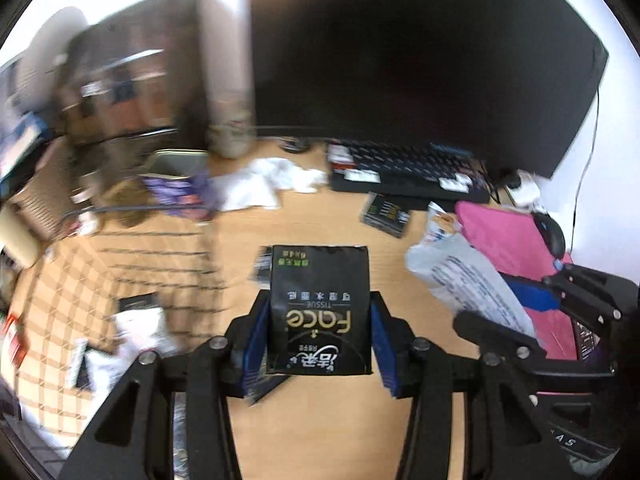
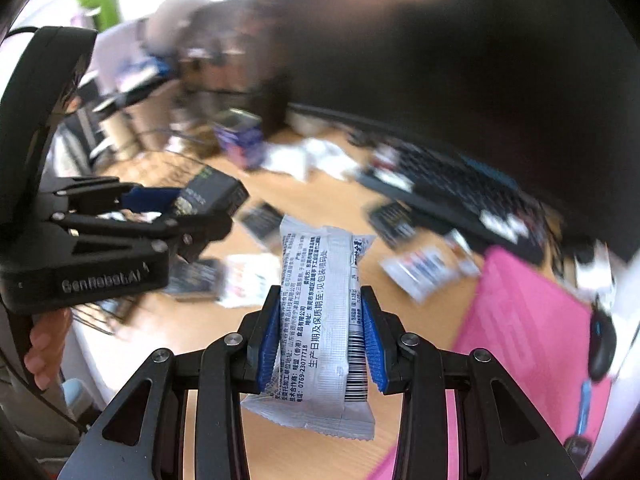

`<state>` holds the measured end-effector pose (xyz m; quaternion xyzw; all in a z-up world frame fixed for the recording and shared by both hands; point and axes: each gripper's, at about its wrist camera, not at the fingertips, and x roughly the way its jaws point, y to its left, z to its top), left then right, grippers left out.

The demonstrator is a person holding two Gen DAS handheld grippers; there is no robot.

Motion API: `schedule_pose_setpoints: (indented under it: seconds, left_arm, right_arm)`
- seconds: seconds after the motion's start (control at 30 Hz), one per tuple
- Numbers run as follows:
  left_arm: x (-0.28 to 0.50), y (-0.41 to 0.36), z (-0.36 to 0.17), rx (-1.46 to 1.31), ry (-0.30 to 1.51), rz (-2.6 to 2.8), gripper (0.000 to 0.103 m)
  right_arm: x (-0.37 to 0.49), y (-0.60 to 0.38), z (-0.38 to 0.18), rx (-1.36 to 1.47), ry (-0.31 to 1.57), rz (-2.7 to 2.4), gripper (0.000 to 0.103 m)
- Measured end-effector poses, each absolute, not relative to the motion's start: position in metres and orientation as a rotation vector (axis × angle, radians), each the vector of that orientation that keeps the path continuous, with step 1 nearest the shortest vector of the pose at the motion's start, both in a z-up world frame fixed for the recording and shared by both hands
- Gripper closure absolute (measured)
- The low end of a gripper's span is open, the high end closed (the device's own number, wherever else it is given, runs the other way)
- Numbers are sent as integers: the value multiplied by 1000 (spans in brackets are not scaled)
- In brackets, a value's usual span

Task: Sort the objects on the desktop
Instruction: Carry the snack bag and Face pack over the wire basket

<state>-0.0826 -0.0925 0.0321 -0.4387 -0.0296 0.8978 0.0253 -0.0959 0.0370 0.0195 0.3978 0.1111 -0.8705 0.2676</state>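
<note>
My left gripper [image 1: 320, 336] is shut on a black tissue pack [image 1: 320, 308] with gold "Face" lettering, held above the wooden desk [image 1: 320, 420]. My right gripper [image 2: 320, 340] is shut on a white snack packet [image 2: 320, 320] with printed text and a barcode. In the left wrist view the right gripper [image 1: 516, 312] shows at the right with the white packet [image 1: 464, 276]. In the right wrist view the left gripper [image 2: 176, 216] shows at the left with the black pack [image 2: 212, 196].
A wire basket [image 1: 132, 240] with several items stands at the left. A purple tin [image 1: 176, 180], crumpled white tissue [image 1: 276, 180], a keyboard [image 1: 412, 168], a dark monitor [image 1: 420, 48], a pink mat [image 1: 508, 240] with a mouse [image 1: 552, 232], and small dark packets [image 1: 386, 214] lie on the desk.
</note>
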Motion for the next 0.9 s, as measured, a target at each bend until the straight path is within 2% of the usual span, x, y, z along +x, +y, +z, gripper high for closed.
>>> schedule_pose_setpoints:
  seconds: [0.27,0.43,0.9]
  left_arm:
    - [-28,-201,40,-1463,-187,2977,51]
    - [-4,-254,22,-1519,-381,3009,51]
    - [-14,-267,-4,-1584,-372,2967,51]
  right_arm:
    - [-73,-106,33,987,435,-2104,66]
    - [-56,-174,35,945,510,-2008,66]
    - [-57,-184,22,954,511,-1991,66]
